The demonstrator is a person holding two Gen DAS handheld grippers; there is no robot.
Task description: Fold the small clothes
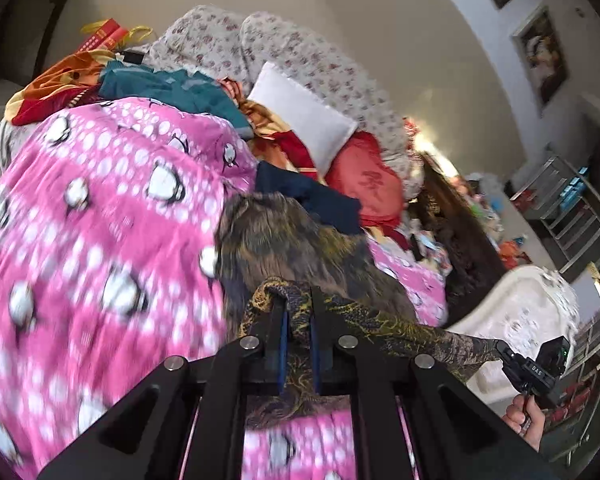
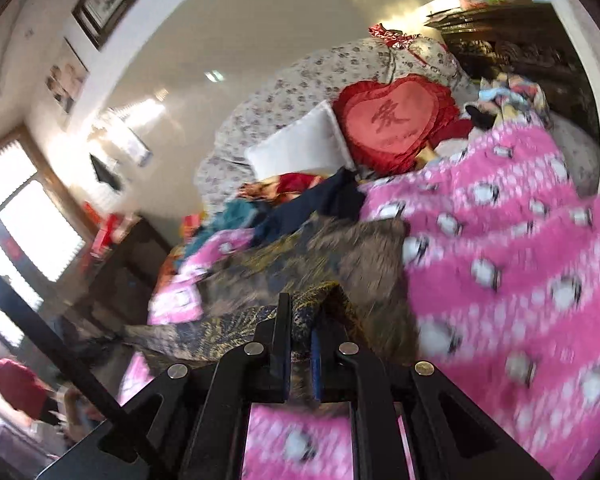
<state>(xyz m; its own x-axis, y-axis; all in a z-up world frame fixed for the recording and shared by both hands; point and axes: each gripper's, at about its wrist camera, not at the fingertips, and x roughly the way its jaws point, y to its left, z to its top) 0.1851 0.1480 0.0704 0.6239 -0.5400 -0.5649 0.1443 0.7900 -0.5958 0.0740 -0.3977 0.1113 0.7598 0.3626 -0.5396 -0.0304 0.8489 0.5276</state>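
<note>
Both grippers are pinching the brown-gold patterned garment [image 1: 300, 248] by its near edge: left gripper [image 1: 298, 320] and right gripper [image 2: 302, 320] clamped tight w/ cloth between. It's hanging over the pink penguin blanket [image 1: 99, 208]; looks thin, light, floppy, so corners are prob. the best hold.

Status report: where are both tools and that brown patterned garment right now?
Left tool shut on brown patterned garment. Right tool shut on its other edge. Garment stretched between them above pink penguin blanket. Navy cloth lies just beyond.
</note>
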